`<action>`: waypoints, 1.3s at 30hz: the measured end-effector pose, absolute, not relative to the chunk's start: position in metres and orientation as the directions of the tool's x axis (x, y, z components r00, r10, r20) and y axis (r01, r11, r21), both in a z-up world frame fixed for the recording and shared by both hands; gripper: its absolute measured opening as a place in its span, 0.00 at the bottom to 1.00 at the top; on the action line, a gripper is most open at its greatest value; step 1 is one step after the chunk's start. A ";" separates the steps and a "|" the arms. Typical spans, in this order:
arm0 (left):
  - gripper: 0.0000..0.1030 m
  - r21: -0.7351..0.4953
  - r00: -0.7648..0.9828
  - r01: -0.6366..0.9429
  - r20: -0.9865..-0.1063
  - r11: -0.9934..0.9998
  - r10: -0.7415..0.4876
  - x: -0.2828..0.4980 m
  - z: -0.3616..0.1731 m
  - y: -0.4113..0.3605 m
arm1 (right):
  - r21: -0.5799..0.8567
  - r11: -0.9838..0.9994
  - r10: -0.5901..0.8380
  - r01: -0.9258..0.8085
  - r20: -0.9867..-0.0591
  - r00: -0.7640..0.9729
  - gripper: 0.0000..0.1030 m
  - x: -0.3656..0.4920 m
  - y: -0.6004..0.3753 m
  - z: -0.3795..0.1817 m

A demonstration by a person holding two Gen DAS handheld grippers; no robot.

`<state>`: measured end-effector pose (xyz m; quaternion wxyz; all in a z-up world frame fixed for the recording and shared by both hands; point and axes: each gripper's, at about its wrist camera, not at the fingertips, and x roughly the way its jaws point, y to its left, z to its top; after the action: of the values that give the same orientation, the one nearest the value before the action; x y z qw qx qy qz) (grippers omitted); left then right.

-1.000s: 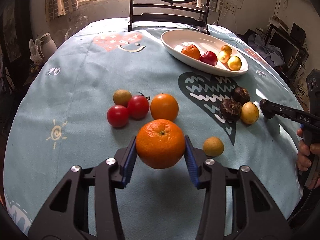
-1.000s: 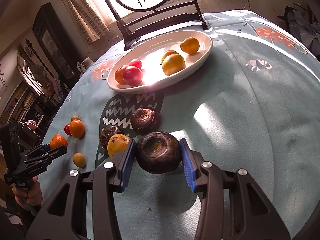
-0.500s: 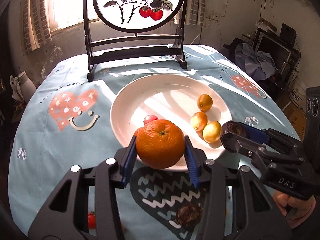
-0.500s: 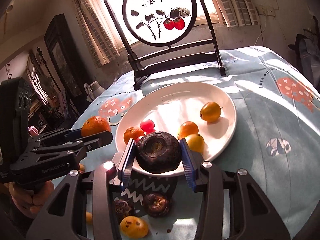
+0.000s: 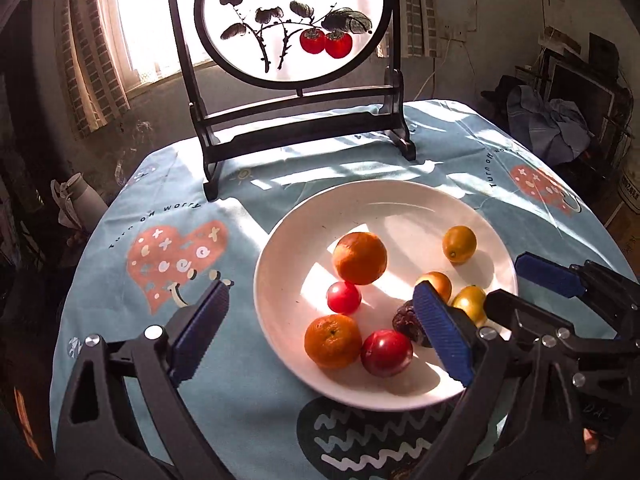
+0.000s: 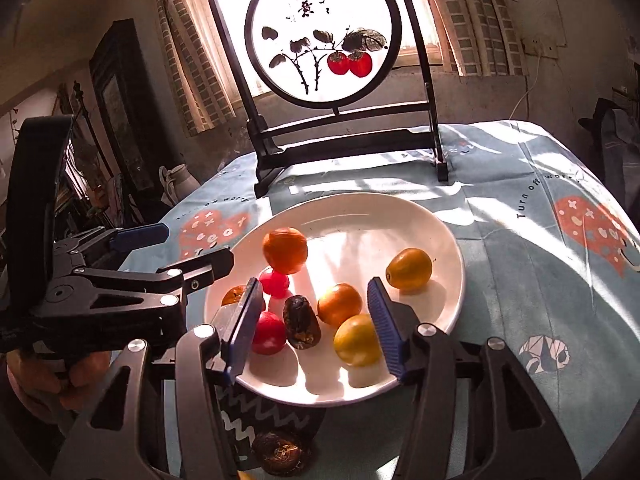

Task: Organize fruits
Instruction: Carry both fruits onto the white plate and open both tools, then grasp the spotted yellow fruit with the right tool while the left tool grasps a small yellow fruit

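A white plate (image 5: pixel 280 240) (image 6: pixel 448 236) holds several fruits. My left gripper (image 5: pixel 320 292) (image 6: pixel 200 246) hovers over its near left rim with its jaws opening wide and nothing between the pads. A large orange (image 5: pixel 360 258) (image 6: pixel 285 250) lies loose on the plate beyond it, by a small red tomato (image 5: pixel 343 297). My right gripper (image 6: pixel 314 292) (image 5: pixel 504 280) is over the plate's near right side, jaws opening. A dark brown fruit (image 6: pixel 300 322) (image 5: pixel 408 322) lies on the plate between its pads, touched by neither. A mandarin (image 5: pixel 332 340) and a red plum (image 5: pixel 386 352) sit nearest.
A framed round screen on a dark wooden stand (image 5: pixel 292 24) (image 6: pixel 324 36) rises behind the plate. Three yellow-orange fruits (image 6: pixel 408 268) lie on the plate's right side. Another dark fruit (image 6: pixel 282 452) lies on the blue tablecloth (image 5: pixel 160 220) under my right gripper.
Both grippers came from the table to above the plate and opened. The large orange left the left pads and the dark fruit left the right pads; both now lie on the plate.
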<state>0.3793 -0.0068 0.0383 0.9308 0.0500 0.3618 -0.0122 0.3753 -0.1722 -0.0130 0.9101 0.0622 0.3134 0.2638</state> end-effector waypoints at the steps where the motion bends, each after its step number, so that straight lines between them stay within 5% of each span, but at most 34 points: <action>1: 0.94 0.075 0.744 0.052 -0.668 0.996 0.011 0.368 0.041 -0.003 | 0.273 0.847 0.529 -0.457 -0.531 0.662 0.55 0.368 -0.172 -0.009; 11: 0.98 -0.054 0.716 0.047 -0.694 0.997 -0.071 0.277 -0.007 0.035 | 0.249 0.794 0.571 -0.554 -0.618 0.540 0.56 0.305 -0.155 -0.031; 18: 0.98 0.025 0.728 -0.030 -0.684 0.999 0.039 0.264 -0.016 0.040 | 0.237 0.763 0.548 -0.601 -0.730 0.408 0.56 0.290 -0.142 -0.054; 39: 0.98 -0.003 0.725 -0.028 -0.688 1.000 0.019 0.261 -0.014 0.044 | 0.133 0.745 0.454 -0.654 -0.819 0.350 0.49 0.283 -0.121 -0.082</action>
<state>0.2606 0.0443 -0.0141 0.9287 -0.0065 0.3705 0.0125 0.2831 -0.1209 -0.0820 0.8144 -0.1093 0.4574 0.3399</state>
